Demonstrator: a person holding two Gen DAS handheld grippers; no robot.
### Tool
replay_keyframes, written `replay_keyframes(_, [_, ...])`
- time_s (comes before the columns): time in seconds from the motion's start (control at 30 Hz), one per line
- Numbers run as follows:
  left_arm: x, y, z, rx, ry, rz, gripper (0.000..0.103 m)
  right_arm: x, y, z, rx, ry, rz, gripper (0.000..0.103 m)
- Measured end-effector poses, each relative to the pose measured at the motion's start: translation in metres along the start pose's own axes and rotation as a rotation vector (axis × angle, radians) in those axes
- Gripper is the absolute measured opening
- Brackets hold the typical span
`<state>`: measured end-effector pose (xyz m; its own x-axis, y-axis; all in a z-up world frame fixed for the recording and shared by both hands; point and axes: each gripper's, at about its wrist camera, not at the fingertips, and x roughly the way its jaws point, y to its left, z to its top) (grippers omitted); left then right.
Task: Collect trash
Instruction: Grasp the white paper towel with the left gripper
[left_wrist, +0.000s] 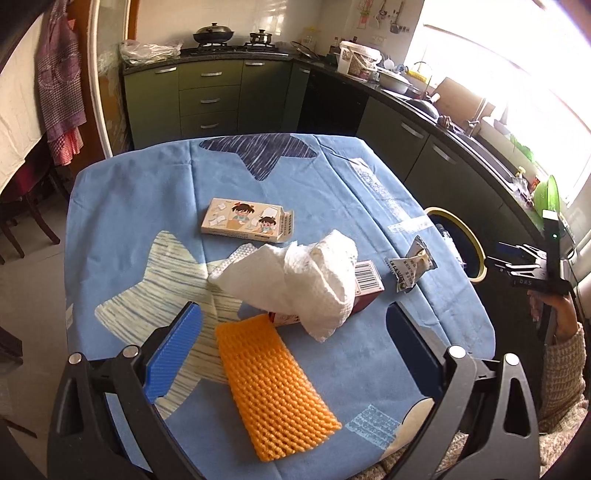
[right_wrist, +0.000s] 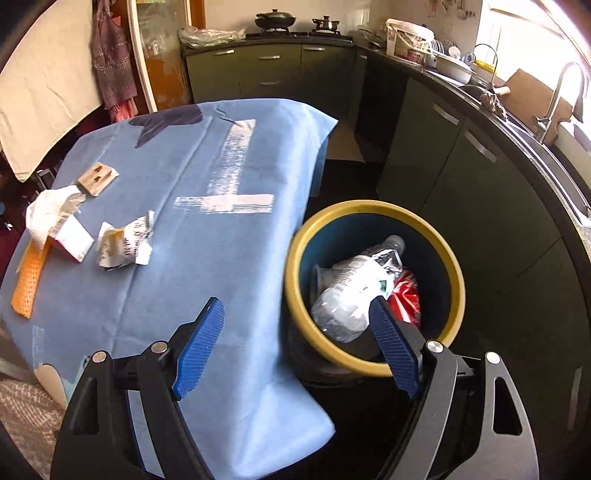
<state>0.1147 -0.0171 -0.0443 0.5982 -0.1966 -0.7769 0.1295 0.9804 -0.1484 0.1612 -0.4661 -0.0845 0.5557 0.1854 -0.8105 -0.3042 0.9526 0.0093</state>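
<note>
both grippers are released and empty: left gripper (left_wrist: 295, 347) above the orange foam net (left_wrist: 275, 387), right gripper (right_wrist: 295, 339) at the bin (right_wrist: 373, 288) rim.

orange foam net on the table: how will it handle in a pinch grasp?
The orange foam net lies flat and looks like open mesh, so it is probably very light and floppy. It will likely squash and droop between the pads. Its textured ribs probably give decent grip.

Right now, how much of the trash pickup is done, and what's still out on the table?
Done: a plastic bottle and red wrapper lie in the bin. In hand: nothing; the right hand-held gripper and left hand-held gripper are both open and empty. Left on the table: paper towel, orange foam net, crumpled wrapper, cartoon carton.
</note>
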Motion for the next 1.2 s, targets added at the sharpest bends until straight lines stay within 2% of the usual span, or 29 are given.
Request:
replay_keyframes(0.13, [0.023,-0.011,0.014,0.024,0.041,0.022,0.095,-0.019,0.030,-0.028,-0.012,-0.052,0.059,0.080])
replay_keyframes(0.23, [0.038,-0.012,0.021,0.025,0.060,0.049,0.095,-0.029,0.036,-0.048,0.025,-0.069,0.104,0.082])
replay_keyframes(0.4, [0.053,-0.011,0.027,0.016,0.072,0.056,0.093,-0.045,0.028,-0.074,0.107,-0.108,0.046,0.083])
replay_keyframes(0.47, [0.058,-0.012,0.028,0.018,0.086,0.051,0.081,-0.047,0.019,-0.079,0.150,-0.117,0.057,0.085])
replay_keyframes(0.63, [0.069,-0.014,0.027,0.028,0.124,0.046,0.062,-0.043,0.009,-0.083,0.196,-0.122,0.070,0.085])
replay_keyframes(0.67, [0.069,-0.014,0.027,0.033,0.126,0.040,0.049,-0.042,0.009,-0.082,0.199,-0.125,0.074,0.085])
replay_keyframes(0.83, [0.066,-0.016,0.026,0.065,0.118,0.020,0.011,-0.040,0.010,-0.080,0.201,-0.132,0.088,0.086])
replay_keyframes(1.07, [0.038,-0.022,0.032,0.099,0.046,0.012,0.007,-0.039,0.012,-0.084,0.207,-0.134,0.087,0.086])
replay_keyframes(1.2, [0.019,-0.039,0.040,0.144,0.014,-0.009,0.007,-0.048,0.006,-0.087,0.228,-0.156,0.068,0.087])
